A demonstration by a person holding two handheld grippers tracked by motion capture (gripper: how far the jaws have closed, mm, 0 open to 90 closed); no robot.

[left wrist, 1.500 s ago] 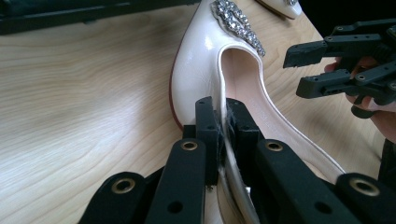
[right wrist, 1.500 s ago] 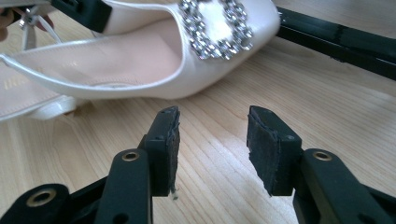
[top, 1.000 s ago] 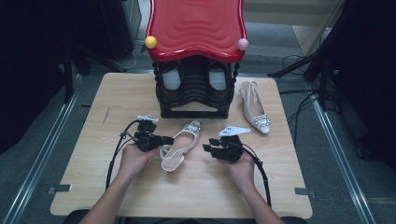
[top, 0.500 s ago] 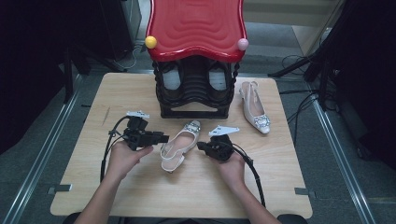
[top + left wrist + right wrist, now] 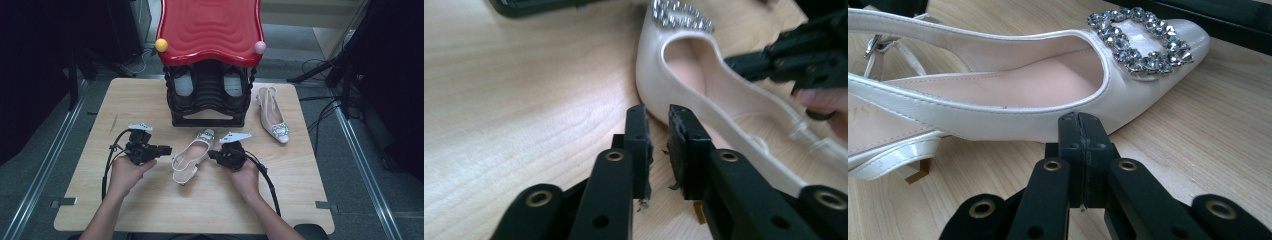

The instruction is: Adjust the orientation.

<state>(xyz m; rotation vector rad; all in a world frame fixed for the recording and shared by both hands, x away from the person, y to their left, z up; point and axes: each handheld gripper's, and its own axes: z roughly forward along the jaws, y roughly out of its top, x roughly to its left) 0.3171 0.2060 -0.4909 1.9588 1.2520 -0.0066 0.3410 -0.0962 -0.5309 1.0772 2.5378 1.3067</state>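
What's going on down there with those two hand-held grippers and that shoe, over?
Left hand-held gripper slightly open, empty, just closing, beside the near shoe. Right hand-held gripper shut, empty, at the shoe's other side. Second shoe and shoe rack stand apart.

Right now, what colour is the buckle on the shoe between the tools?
Silver, set with clear stones; the buckle shows best in the right gripper view.

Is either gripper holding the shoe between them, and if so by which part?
Nothing is held. The right gripper is shut empty against the shoe's side; the left gripper, slightly open, has nothing between its jaws.
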